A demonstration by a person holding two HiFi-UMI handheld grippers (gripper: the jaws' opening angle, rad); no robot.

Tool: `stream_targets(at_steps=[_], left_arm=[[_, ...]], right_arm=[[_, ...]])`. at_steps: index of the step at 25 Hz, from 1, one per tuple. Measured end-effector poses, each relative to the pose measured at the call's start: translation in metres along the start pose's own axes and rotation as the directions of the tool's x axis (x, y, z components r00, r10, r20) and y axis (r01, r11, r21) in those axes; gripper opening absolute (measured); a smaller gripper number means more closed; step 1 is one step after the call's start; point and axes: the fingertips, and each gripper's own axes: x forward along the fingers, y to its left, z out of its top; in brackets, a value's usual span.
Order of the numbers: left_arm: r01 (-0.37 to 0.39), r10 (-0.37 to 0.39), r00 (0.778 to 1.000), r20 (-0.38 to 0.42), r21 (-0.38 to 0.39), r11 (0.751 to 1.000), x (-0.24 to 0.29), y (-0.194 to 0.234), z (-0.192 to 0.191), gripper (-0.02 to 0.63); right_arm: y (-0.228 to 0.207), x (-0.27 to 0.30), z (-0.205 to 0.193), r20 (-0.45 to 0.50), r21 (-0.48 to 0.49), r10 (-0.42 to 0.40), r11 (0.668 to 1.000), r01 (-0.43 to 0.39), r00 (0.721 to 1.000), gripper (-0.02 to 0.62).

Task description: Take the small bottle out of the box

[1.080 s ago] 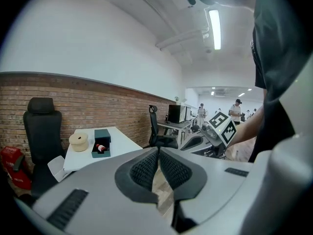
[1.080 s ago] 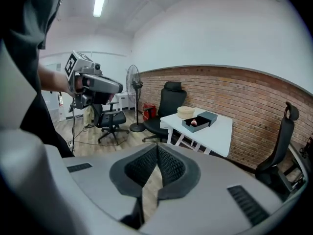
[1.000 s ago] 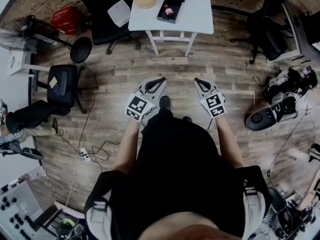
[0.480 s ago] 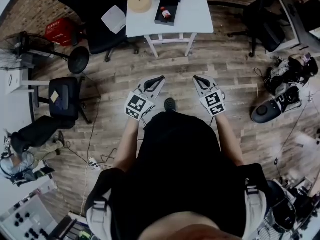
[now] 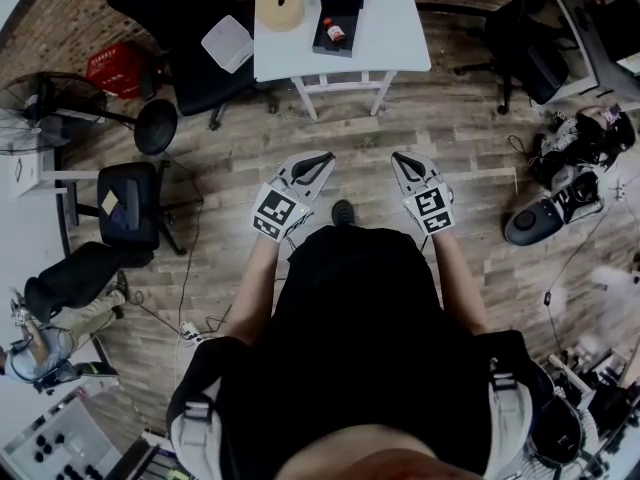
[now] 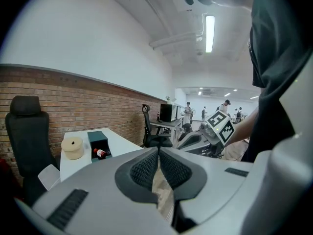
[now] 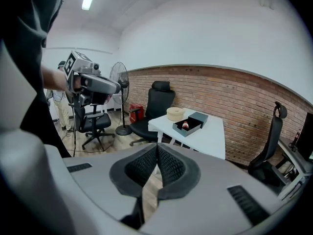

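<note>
A small red-capped bottle [image 5: 336, 32] lies in an open dark box [image 5: 327, 39] on the white table [image 5: 395, 28] far ahead of me. The same bottle [image 6: 99, 153] and box [image 6: 97, 140] show small in the left gripper view, and the bottle [image 7: 186, 126] in its box [image 7: 192, 122] in the right gripper view. My left gripper [image 5: 322, 158] and right gripper [image 5: 398, 157] are held over the wooden floor, well short of the table. Both are shut with nothing between the jaws [image 6: 158, 153] [image 7: 157, 151].
A round beige roll [image 5: 282, 4] sits on the table left of the box. Black office chairs [image 5: 195, 43] [image 5: 530, 53] flank the table. A standing fan [image 5: 150, 123], a red crate [image 5: 116, 68] and floor cables lie to the left; bags [image 5: 565, 183] to the right.
The table with the box has shifted slightly in the head view as I stepped closer. Both grippers stay shut and side by side.
</note>
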Motion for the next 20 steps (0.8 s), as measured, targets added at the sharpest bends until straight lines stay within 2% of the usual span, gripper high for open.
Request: stream_targets(at_steps=[9,20], left_arm=[[-0.008,0.008,1.0,0.007,-0.019,1.0,-0.006,0.017,-0.008,0.031],[-0.034,0.034,0.999,-0.013,-0.029,0.999,-0.009,0.029,-0.01,0.031]], right_arm=[[0.01,0.011,0.004,-0.005,-0.004,0.006,1.0,-0.006,1.0,-0.002],[-0.002,0.025,0.009,-0.006,0.012,0.011,1.0,-0.011,1.0,-0.002]])
